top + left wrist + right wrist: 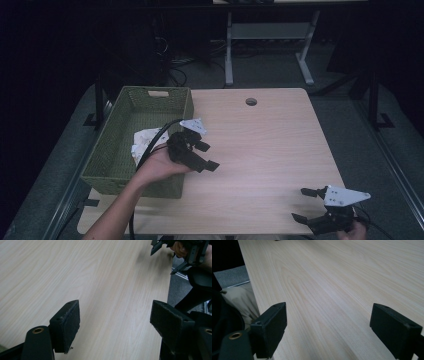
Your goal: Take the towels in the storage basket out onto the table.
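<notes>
Cloth (146,138) lies in green basket (112,160), apparently deposited; left gripper (202,155) beside it and right gripper (306,204) both wide, empty

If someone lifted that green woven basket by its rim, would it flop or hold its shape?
The green woven basket probably holds its shape: its walls stand straight. It looks light, holding only a crumpled white cloth. A push would likely slide it, not tip it, given its broad base.

We see a green woven basket (110,150) on the tabletop (265,145) at its left edge, with white crumpled cloth (145,140) inside.
</notes>
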